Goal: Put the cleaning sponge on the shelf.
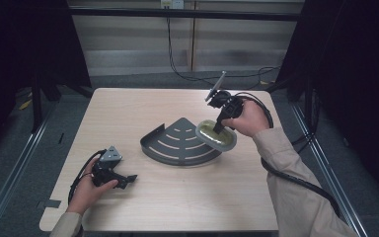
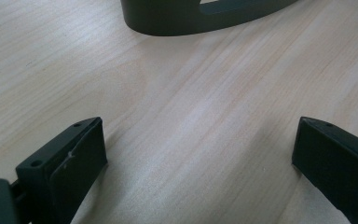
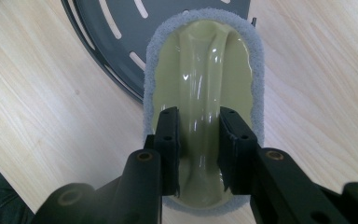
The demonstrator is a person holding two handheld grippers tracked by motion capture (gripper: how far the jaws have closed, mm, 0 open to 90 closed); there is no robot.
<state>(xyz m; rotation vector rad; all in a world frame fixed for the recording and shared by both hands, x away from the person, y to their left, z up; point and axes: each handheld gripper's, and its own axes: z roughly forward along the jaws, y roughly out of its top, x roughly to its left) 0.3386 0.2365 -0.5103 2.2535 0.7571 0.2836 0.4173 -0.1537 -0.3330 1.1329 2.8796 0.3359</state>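
Right gripper view has the scrub pad (image 3: 204, 93), a pale green handle on a grey sponge base, pinched by its ridge in the right tool (image 3: 199, 154), hanging over the curved rim of the grey corner shelf (image 3: 102, 42) mid-bench (image 1: 128, 207). Left tool (image 1: 123, 180) rests released near the front-left corner. My worry: nobody's steadying that shelf, so scrubbing could just shove it around.

Right tongs (image 3: 199, 149) clamped; left tongs (image 2: 196, 158) spread wide.

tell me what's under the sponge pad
Under the sponge pad: the grey slotted rack's edge and bare table. Whatever sits directly beneath it is covered.
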